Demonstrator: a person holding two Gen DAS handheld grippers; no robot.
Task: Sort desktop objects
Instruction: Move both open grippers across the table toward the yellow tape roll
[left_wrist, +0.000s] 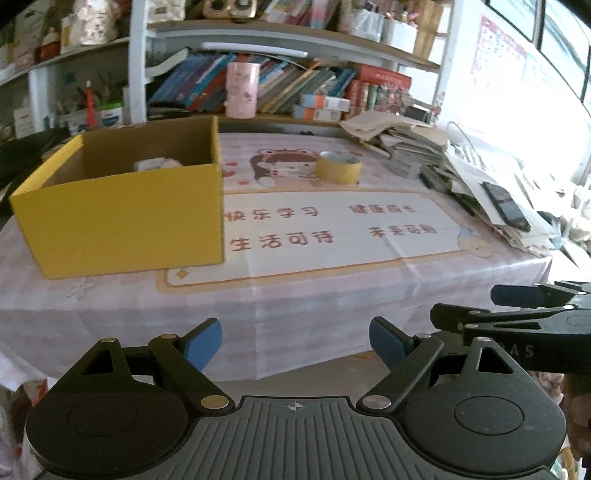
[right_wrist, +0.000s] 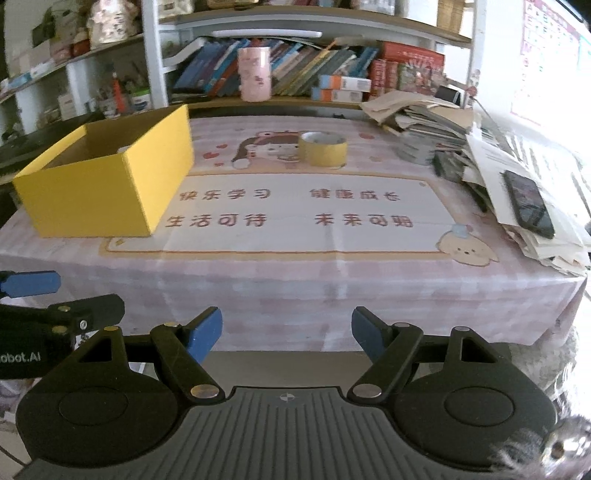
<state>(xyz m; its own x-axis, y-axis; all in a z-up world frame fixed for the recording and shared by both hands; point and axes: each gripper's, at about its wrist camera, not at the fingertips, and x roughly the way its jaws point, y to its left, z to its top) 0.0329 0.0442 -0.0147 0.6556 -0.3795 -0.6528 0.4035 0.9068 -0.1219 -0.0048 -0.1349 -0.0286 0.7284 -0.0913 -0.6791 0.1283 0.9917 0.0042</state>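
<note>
My right hand-held gripper (right_wrist: 286, 338) and left hand-held gripper (left_wrist: 295, 345) both hang wide open and empty before the counter's (right_wrist: 332, 295) near edge. I'd reach the right one to the yellow tape roll (right_wrist: 322, 148) near the far edge, straddle its wall squarely, then carry it to the open yellow cardboard box (right_wrist: 107, 188) at the left.

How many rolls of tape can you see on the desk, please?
1. A yellow roll of tape lies flat on the pink cartoon desk mat, right of the open yellow cardboard box. More could be hidden inside the box or under the paper pile.
</note>
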